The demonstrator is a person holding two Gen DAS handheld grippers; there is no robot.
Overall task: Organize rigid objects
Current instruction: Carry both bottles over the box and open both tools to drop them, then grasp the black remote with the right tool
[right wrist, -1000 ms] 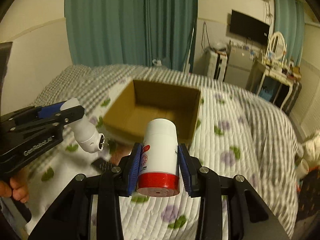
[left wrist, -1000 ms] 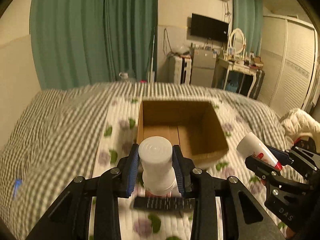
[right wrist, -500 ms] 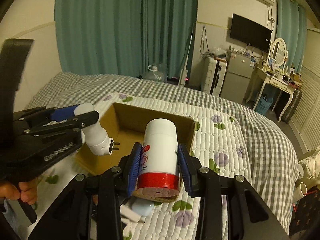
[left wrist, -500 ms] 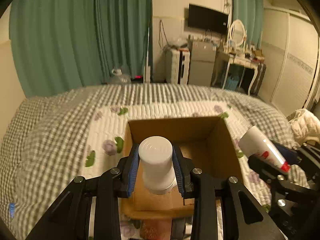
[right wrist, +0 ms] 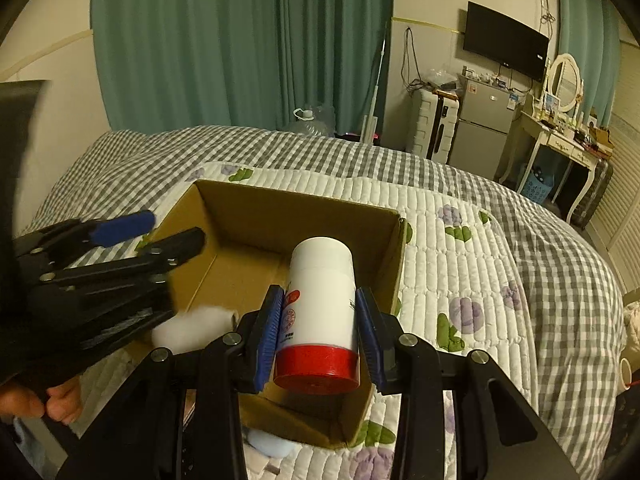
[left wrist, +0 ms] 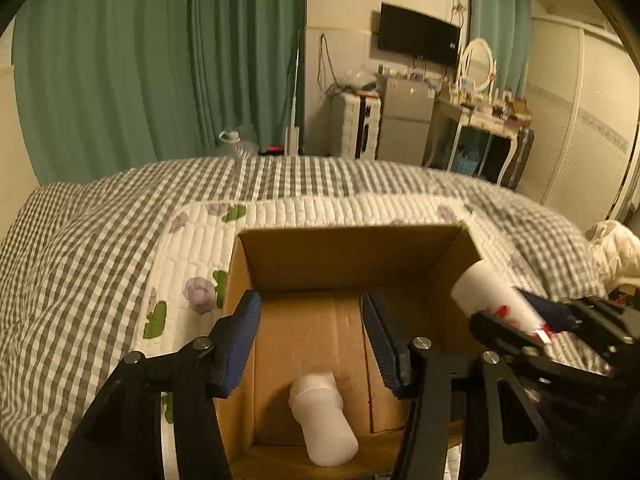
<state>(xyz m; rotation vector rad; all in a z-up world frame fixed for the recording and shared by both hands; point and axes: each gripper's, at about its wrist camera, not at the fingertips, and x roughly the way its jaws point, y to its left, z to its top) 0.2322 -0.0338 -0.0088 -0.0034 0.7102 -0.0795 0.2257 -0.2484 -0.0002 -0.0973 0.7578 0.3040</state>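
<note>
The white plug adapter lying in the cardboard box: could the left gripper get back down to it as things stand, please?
Probably yes. The left gripper is open directly above the white plug adapter, the cardboard box has no lid, and the right gripper, shut on the red-capped bottle, stays off to the side.

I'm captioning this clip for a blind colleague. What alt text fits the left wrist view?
The open left gripper hangs above a cardboard box on a quilted bed, with a white bottle lying on the box floor. At right, the right gripper holds a white and red bottle over the box's edge.
</note>
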